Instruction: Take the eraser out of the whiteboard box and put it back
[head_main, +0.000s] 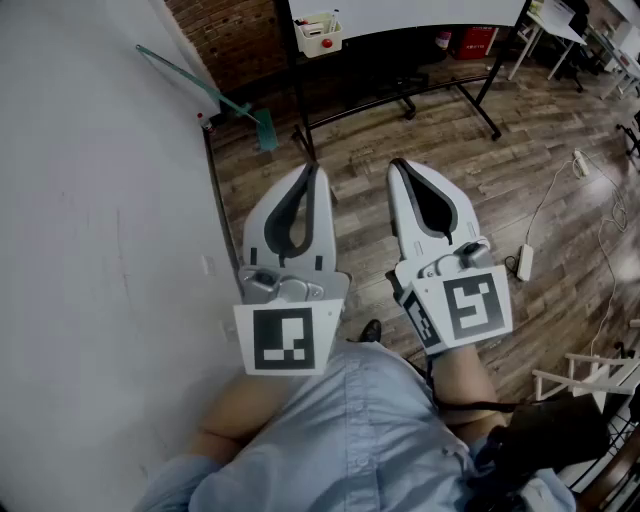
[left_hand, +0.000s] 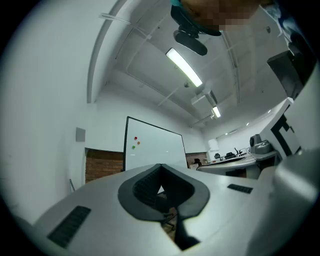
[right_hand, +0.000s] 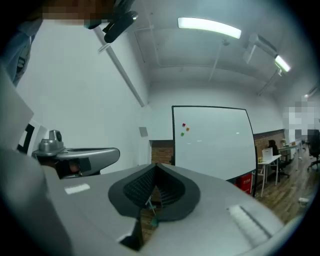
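Observation:
The whiteboard (head_main: 400, 12) stands on a wheeled frame at the far end of the room. A small white box (head_main: 318, 33) hangs at its lower left edge with a few things in it, one with a red spot; I cannot pick out the eraser. My left gripper (head_main: 312, 170) and right gripper (head_main: 398, 165) are held side by side in front of the person, well short of the board. Both are shut with nothing between their jaws. The left gripper view shows shut tips (left_hand: 160, 166) with the whiteboard (left_hand: 152, 147) beyond. In the right gripper view the tips (right_hand: 156, 165) meet below the whiteboard (right_hand: 212, 140).
A white wall (head_main: 90, 200) runs along the left, with a green long-handled broom (head_main: 215, 95) leaning on it. The board's frame feet (head_main: 480, 105) spread over the wooden floor. A power strip and cable (head_main: 525, 260) lie at the right. Red canisters (head_main: 472, 42) stand behind the board.

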